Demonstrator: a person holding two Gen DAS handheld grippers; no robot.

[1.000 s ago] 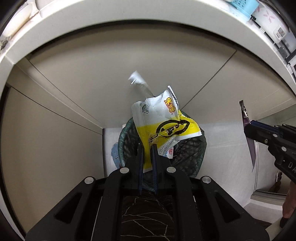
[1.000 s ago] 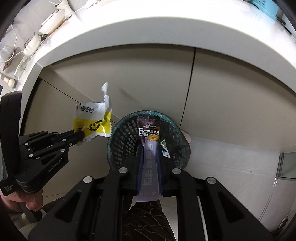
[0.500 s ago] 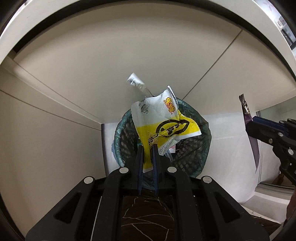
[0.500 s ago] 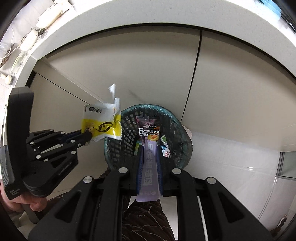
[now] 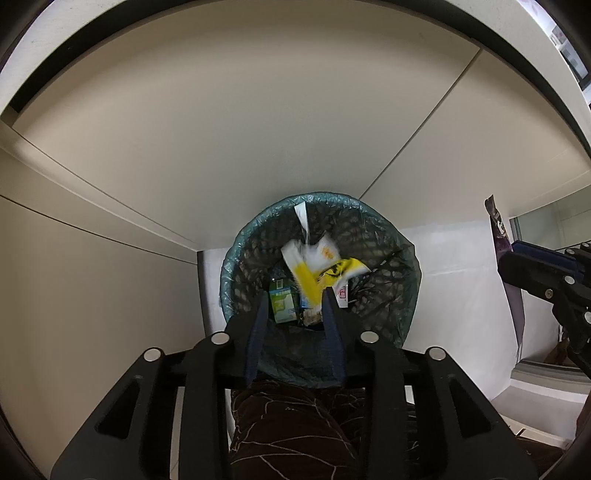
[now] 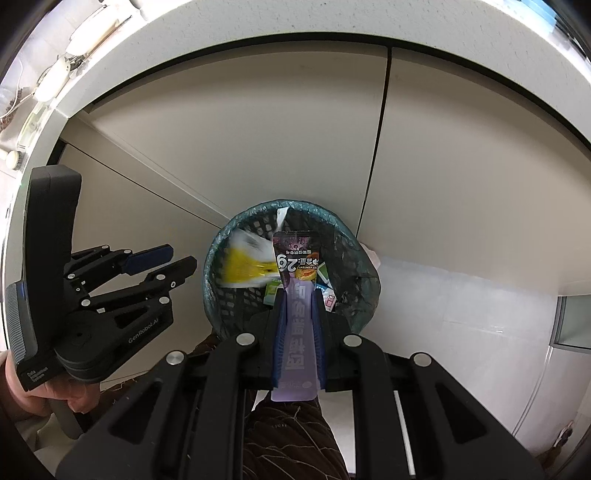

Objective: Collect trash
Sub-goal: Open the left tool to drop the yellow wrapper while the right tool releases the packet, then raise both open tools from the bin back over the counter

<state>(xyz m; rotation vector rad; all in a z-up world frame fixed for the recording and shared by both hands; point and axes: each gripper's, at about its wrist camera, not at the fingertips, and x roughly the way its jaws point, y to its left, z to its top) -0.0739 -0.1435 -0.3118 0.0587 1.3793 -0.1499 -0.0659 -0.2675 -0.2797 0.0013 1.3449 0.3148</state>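
Observation:
My left gripper [image 5: 295, 295] is open above the mesh trash bin [image 5: 402, 258], which has a green liner. The yellow and white wrapper [image 5: 317, 266] is free of the fingers and blurred, dropping into the bin. Other trash lies at the bin's bottom, including a green carton [image 5: 281, 304]. My right gripper [image 6: 298, 295] is shut on a purple snack packet [image 6: 297, 291] and holds it above the same bin [image 6: 364, 280]. The open left gripper [image 6: 177, 262] shows left of the bin in the right wrist view, with the falling wrapper [image 6: 245, 264] inside the rim.
The bin stands on the floor against beige cabinet doors [image 5: 258, 129] under a white countertop [image 6: 295, 26]. White floor [image 6: 461, 317] lies to the right of the bin. My trouser leg [image 5: 295, 424] is below the grippers.
My left gripper has opened and let go of the yellow and white wrapper, which now falls into the bin. Both grippers have moved closer over the bin.

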